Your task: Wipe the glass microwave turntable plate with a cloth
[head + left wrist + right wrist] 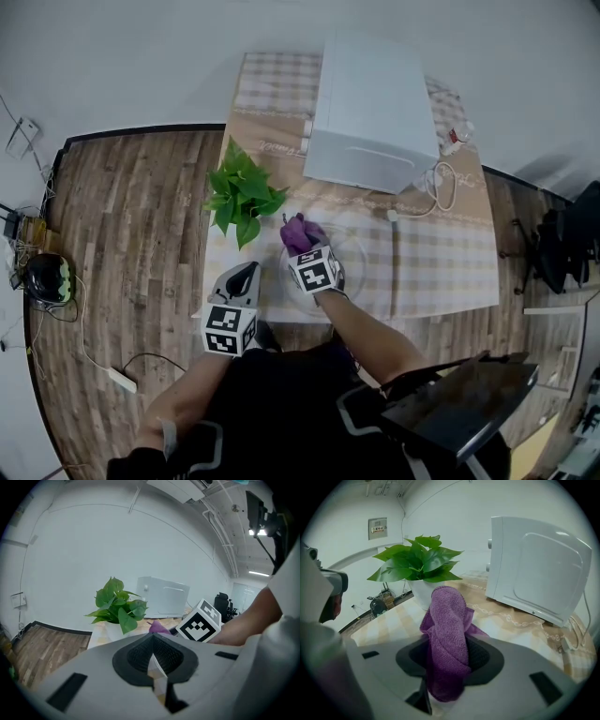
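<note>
Right gripper view — the right gripper (446,670) is clamped on a purple cloth (447,630); the left gripper (153,662), jaws together and empty, hangs near the glass plate (360,251) on the desk (441,272).

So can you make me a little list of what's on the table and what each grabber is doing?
Table: checked cloth-covered table
Plate: clear round glass turntable plate, lying flat on the table
Right gripper: fingers shut on a bunched purple microfibre cloth, over the plate
Left gripper: fingers together, holding nothing, near the table's front edge
Behind: white box-shaped microwave; leafy green potted plant
</note>
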`<state>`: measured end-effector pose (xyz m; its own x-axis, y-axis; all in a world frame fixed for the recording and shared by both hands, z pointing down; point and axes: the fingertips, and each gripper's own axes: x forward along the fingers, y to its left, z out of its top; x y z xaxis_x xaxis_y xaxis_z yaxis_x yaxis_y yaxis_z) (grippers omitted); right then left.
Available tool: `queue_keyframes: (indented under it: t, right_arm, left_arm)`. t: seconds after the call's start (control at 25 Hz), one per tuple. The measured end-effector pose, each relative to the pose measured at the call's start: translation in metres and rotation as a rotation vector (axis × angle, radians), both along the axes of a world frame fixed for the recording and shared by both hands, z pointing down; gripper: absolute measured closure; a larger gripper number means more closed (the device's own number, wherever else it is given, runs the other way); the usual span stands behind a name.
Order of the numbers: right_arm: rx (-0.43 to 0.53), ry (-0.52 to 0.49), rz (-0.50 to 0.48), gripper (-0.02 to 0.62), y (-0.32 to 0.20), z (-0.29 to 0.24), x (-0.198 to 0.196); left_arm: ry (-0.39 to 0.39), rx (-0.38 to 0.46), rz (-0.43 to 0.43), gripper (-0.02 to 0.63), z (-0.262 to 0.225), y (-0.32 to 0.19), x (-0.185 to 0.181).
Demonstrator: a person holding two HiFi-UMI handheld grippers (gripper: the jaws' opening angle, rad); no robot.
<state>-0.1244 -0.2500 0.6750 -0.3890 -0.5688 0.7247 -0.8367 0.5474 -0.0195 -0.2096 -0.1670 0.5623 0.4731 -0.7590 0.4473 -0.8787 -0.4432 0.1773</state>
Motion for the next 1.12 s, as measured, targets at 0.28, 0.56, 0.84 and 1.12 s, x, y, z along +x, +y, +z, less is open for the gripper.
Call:
queue_keyframes:
  t: [0.28,0.56,0.84,1.12]
  right_arm:
    - [-0.015,-0.011,0.006,0.425,0.001,0.001,0.017]
    - [-0.024,-0.019,0.013,0.425,0.001,0.003,0.038]
    - [-0.052,-0.036,0.047,0.425,0.003,0.005,0.061]
    - [-0.061,-0.023,0.057,0.423,0.007,0.006,0.090]
  left_arm:
    - [0.019,-0.002,0.006,0.604,-0.002,0.000,0.020]
    - [0.022,0.000,0.008,0.604,-0.008,-0.001,0.034]
    - [0.029,0.003,-0.007,0.604,-0.010,-0.002,0.042]
    - [0.026,-0.004,-0.015,0.604,-0.012,0.000,0.054]
